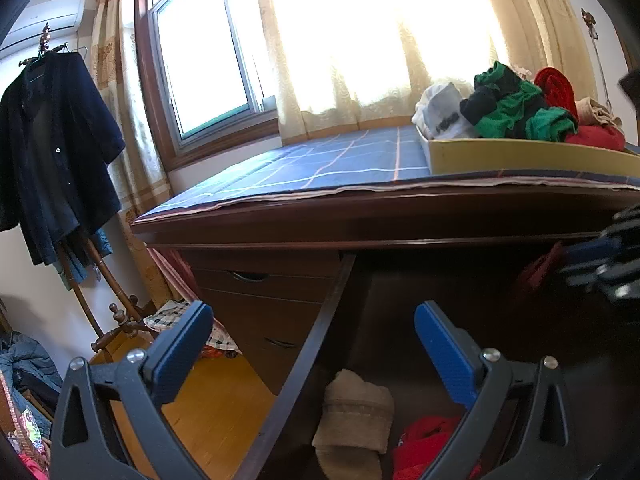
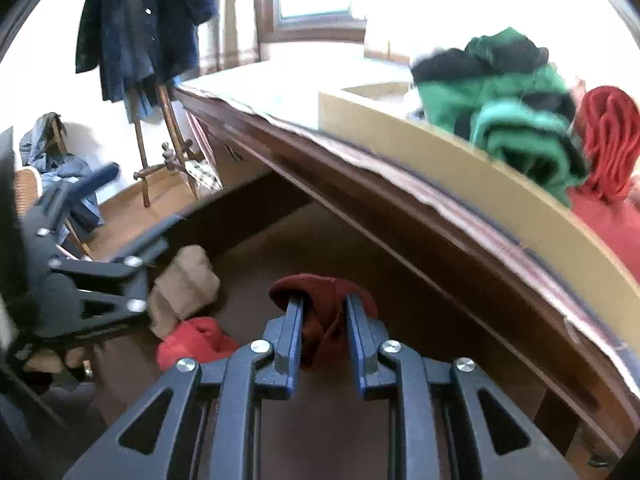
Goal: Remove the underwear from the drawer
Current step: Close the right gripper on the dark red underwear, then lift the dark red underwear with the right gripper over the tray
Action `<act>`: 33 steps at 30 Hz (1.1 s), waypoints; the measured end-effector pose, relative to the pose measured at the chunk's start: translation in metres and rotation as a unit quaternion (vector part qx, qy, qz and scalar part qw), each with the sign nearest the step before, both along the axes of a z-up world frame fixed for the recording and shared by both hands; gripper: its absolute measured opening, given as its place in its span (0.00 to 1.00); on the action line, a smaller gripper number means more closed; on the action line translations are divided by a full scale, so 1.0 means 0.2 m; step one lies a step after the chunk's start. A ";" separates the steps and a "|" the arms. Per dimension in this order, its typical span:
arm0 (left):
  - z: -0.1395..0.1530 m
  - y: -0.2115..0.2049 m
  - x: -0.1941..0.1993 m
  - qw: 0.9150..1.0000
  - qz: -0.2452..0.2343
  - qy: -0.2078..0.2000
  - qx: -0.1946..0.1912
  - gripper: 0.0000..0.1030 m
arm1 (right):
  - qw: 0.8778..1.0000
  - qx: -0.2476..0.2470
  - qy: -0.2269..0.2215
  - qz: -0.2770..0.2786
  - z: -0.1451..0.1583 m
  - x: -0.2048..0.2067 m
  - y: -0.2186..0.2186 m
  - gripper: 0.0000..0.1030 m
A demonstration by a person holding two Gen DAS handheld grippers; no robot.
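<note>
We are seeing, closest to the right wrist camera, the right gripper [image 2: 322, 312] with its two fingers pressing from both sides on a dark red underwear [image 2: 320, 320], so the jaws are standing narrow and the cloth is bunching up between the blue pads. This piece is hanging above the brown floor of the open drawer [image 2: 280, 240], in front of the desk edge. In the left wrist view the same dark red underwear [image 1: 538, 268] is showing only as a blurred shape at the right side, under the desk top. Lower in the drawer, a bright red garment [image 2: 196, 340] is lying beside a beige folded garment [image 2: 182, 288], and the two are touching. We are holding the left gripper [image 1: 314, 332] wide open over the left wall of the drawer, with nothing between its fingers. On the desk [image 1: 360, 208], which is wearing a blue checked cloth [image 1: 340, 160], a yellow tray [image 1: 520, 156] is standing with a pile of green, black, white and red clothes [image 1: 512, 108]. Farther away, a dark coat [image 1: 52, 152] is hanging on a wooden stand near the window [image 1: 208, 60] with pale curtains.
</note>
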State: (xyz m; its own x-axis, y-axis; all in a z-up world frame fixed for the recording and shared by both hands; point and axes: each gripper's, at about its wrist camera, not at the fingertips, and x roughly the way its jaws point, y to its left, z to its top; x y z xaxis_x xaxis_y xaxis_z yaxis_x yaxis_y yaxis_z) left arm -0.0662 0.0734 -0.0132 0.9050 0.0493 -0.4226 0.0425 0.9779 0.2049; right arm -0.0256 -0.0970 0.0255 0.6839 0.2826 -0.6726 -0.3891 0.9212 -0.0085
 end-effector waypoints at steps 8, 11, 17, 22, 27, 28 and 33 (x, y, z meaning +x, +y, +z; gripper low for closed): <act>0.00 0.00 0.00 1.000 -0.001 -0.001 0.002 1.00 | 0.998 0.059 -0.016 -0.027 0.04 -0.11 -0.05 0.22; 0.00 0.00 0.00 1.000 -0.001 -0.001 0.001 1.00 | 0.991 0.123 -0.020 -0.048 0.07 -0.16 -0.13 0.22; 0.00 0.00 0.00 1.000 0.000 -0.002 0.003 1.00 | 0.973 0.220 -0.037 -0.061 0.17 -0.28 -0.28 0.22; 0.00 0.00 0.00 1.000 0.000 -0.002 0.003 1.00 | 0.972 0.218 -0.066 -0.063 0.27 -0.37 -0.26 0.22; 0.00 0.00 0.00 1.000 0.000 -0.003 0.004 1.00 | 0.968 0.216 -0.109 -0.067 0.37 -0.42 -0.24 0.22; 0.00 0.00 0.00 1.000 0.000 -0.002 0.003 1.00 | 0.967 0.217 -0.115 -0.068 0.38 -0.41 -0.24 0.22; 0.00 0.00 0.00 1.000 0.000 -0.002 0.003 1.00 | 0.962 0.209 -0.154 -0.083 0.45 -0.36 -0.20 0.22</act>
State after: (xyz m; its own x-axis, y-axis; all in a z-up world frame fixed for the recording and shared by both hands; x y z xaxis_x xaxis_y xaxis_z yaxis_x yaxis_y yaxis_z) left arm -0.0662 0.0730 -0.0130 0.9065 0.0511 -0.4190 0.0425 0.9765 0.2112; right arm -0.0980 -0.1365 0.1157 0.8920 0.3532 -0.2819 -0.2739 0.9187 0.2845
